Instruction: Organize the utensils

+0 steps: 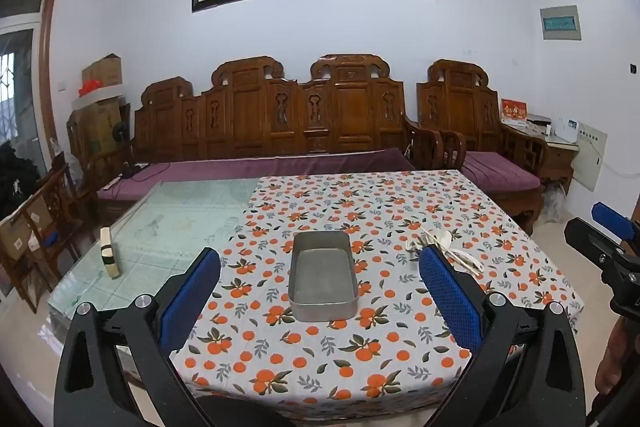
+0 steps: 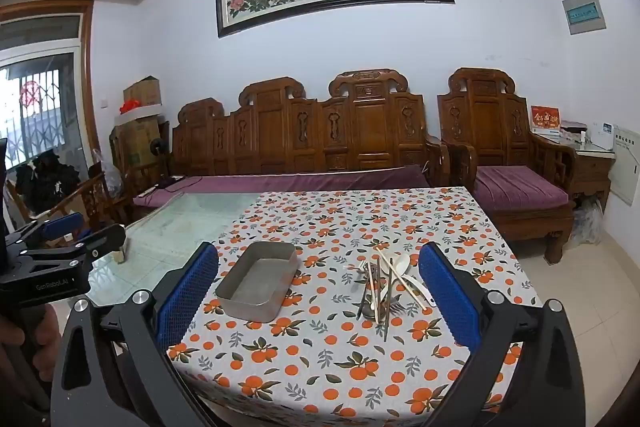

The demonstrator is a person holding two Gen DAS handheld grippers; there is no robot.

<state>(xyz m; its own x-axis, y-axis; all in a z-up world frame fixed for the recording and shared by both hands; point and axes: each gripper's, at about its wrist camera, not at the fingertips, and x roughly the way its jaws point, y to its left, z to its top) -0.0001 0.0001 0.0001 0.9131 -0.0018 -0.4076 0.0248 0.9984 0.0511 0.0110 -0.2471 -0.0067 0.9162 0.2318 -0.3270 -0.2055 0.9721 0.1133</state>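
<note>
The left claw (image 1: 320, 283) is spread wide, its blue pads apart and holding nothing, hanging above the near edge of the surface (image 1: 360, 203); the right claw (image 2: 318, 279) is likewise spread wide and empty, touching nothing. Between the left claw's fingers lies a metal tray (image 1: 322, 277), rectangular with rounded corners and grey, dull walls, nothing inside it; it rests on the orange-printed cloth (image 2: 328, 367) that covers the right part of the surface. Just to the right of the tray, apart from it, sits the pile of utensils (image 2: 386, 283): a white spoon (image 2: 404, 267), pale chopsticks (image 2: 400, 279) crossing over it, dark chopsticks and at least one metal fork (image 2: 396, 307), all tangled together so that the exact count is hard to make out. In the left wrist view most of this pile is hidden behind the right-hand blue pad. The uncovered left part of the surface is glass, and a small cream block (image 1: 108, 253) stands upright on it, its nature unclear
</note>
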